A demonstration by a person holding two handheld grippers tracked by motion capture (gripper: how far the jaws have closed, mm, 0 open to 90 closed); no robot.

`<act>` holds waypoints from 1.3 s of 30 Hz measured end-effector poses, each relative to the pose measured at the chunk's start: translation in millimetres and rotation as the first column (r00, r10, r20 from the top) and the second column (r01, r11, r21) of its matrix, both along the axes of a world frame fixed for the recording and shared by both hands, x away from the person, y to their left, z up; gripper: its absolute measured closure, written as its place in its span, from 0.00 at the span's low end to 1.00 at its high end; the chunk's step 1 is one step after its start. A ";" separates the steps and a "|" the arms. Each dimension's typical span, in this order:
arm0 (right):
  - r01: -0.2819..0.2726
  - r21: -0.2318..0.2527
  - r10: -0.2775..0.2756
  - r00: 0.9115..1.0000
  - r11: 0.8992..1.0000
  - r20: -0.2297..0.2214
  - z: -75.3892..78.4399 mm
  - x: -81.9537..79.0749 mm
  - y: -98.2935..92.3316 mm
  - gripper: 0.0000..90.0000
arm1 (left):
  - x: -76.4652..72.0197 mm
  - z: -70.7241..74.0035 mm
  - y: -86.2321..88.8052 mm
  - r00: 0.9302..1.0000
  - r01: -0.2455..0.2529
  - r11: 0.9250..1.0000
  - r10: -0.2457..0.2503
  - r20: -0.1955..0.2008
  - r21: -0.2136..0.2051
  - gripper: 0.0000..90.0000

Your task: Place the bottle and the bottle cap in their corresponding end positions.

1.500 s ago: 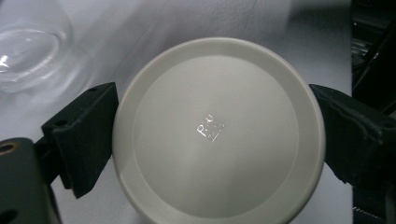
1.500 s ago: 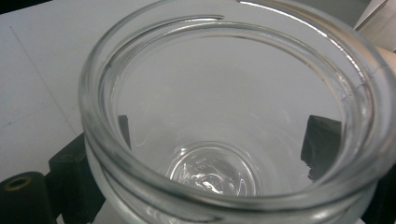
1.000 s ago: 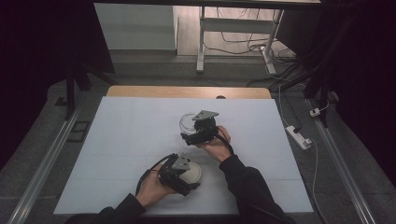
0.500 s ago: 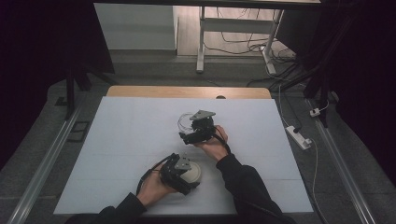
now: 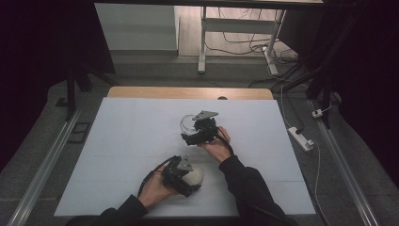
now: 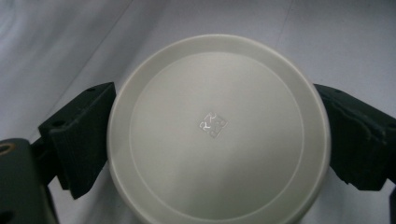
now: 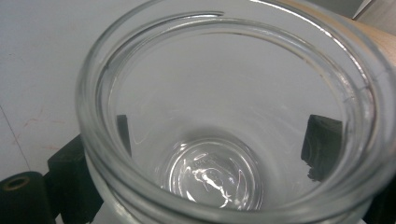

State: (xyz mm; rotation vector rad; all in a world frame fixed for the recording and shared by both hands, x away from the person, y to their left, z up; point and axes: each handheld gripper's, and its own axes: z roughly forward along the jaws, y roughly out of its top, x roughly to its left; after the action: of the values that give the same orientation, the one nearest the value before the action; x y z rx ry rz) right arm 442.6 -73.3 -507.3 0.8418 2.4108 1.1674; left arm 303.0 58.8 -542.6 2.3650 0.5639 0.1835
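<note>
A: What are the left tongs (image 5: pixel 188 175) doing?

B: They are gripping a white lid (image 6: pixel 218 128). In the left gripper view the two black jaws are pressing against its rim from either side, and the lid is sitting flat between them, top face toward the camera.

A: Is any writing showing on it?

B: A small embossed mark is sitting at the lid's centre, but it is too faint to read.

A: And the right tongs (image 5: pixel 194 131)?

B: They are clamping a clear glass jar (image 7: pixel 233 116). In the right gripper view its open mouth is facing the camera, and the jaws are showing through the glass on both sides of the body. Raised lettering is glinting on the jar's base, unreadable.

A: Where are the two lying relative to each other?

B: In the high view the jar (image 5: pixel 187 123) is sitting just ahead of the right tongs, well apart from the lid (image 5: pixel 194 175), which is lying nearer the person, to the left tongs' right.

A: Is anything crowding them?

B: The pale tabletop (image 5: pixel 131 141) around both tongs is lying bare. A white power strip (image 5: pixel 299 138) is lying on the floor off to the right of the right tongs.
</note>
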 end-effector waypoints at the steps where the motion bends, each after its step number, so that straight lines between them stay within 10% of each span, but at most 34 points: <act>1: 0.001 -0.001 -0.001 1.000 1.000 -0.001 0.1 0.0 0.0 0.07 | -0.1 -0.1 -0.2 1.000 0.000 1.000 0.000 0.001 -0.001 0.07; 14: 0.003 0.009 -0.003 1.000 1.000 -0.025 2.1 0.4 -1.6 0.05 | -0.3 0.0 1.4 1.000 0.018 1.000 -0.018 -0.001 -0.016 0.01; 28: -0.023 0.064 0.028 0.996 0.998 -0.079 14.9 -2.3 -13.3 0.00 | -2.1 11.7 16.7 1.000 -0.015 0.990 0.013 -0.017 -0.142 0.00; 39: -0.040 0.044 0.042 0.998 0.998 -0.037 24.8 -15.3 -19.9 0.00 | -3.8 26.3 41.3 0.998 -0.047 0.975 0.038 -0.041 -0.217 0.00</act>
State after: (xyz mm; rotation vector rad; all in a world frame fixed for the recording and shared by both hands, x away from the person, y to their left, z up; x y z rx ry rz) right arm 427.3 -93.2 -482.5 0.8383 2.4523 1.2334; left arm 299.2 100.0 -516.3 2.1488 0.6201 0.0920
